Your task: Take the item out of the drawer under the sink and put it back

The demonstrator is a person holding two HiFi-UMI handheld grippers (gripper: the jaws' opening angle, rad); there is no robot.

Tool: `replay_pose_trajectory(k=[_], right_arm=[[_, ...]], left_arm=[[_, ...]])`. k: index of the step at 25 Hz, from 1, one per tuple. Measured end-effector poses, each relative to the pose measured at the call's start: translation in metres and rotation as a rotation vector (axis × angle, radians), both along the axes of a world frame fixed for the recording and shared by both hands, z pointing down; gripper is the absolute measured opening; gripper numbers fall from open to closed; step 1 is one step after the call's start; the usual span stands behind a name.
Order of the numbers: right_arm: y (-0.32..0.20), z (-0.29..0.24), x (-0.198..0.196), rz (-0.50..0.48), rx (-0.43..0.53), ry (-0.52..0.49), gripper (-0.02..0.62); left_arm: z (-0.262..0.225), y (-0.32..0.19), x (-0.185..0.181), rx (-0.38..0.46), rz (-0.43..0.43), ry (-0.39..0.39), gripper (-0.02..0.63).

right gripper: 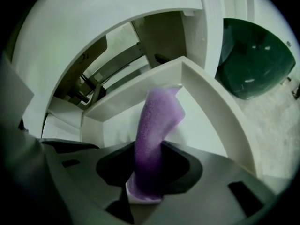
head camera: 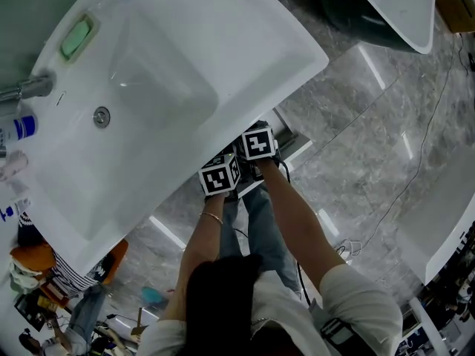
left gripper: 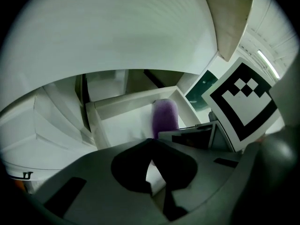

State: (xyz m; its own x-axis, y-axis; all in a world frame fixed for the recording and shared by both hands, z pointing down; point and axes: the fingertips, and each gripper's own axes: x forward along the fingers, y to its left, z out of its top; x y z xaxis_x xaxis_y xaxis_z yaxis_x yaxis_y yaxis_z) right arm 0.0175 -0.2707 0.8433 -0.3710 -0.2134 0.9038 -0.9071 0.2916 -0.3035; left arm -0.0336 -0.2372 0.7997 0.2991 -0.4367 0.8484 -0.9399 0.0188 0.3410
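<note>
Grey marble floor (head camera: 356, 162), white ceramic sink (head camera: 223, 50) w/ open white drawer (right gripper: 206, 102) under it. L gripper (left gripper: 151, 146): jaws together, nothing btwn, pointing down at drawer. R gripper (right gripper: 149, 165) just beside it: jaws narrow, clamped on purple spongy strip (right gripper: 157, 121). Strip's free end sticks out over drawer interior.

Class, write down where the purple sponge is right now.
In the right gripper view, the purple sponge stands gripped between the jaws of the right gripper, over the open white drawer.
</note>
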Motion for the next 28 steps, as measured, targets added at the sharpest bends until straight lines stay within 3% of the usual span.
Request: replay_pose_trajectory(k=[6,12,28], right_arm=[[-0.002,-0.008,0.004,0.022,0.029,-0.005,0.112],[0.001,-0.031,0.003,0.070,0.032,-0.073,0.109],[0.017,-0.101,0.012,0.078,0.108,-0.114,0.101]], left_arm=[[-0.005,0.001,0.001,0.006,0.017,-0.006,0.003],[-0.015,0.003,0.002,0.006,0.022,0.001,0.003],[-0.074,0.021,0.002,0.036,0.061,0.013,0.003]])
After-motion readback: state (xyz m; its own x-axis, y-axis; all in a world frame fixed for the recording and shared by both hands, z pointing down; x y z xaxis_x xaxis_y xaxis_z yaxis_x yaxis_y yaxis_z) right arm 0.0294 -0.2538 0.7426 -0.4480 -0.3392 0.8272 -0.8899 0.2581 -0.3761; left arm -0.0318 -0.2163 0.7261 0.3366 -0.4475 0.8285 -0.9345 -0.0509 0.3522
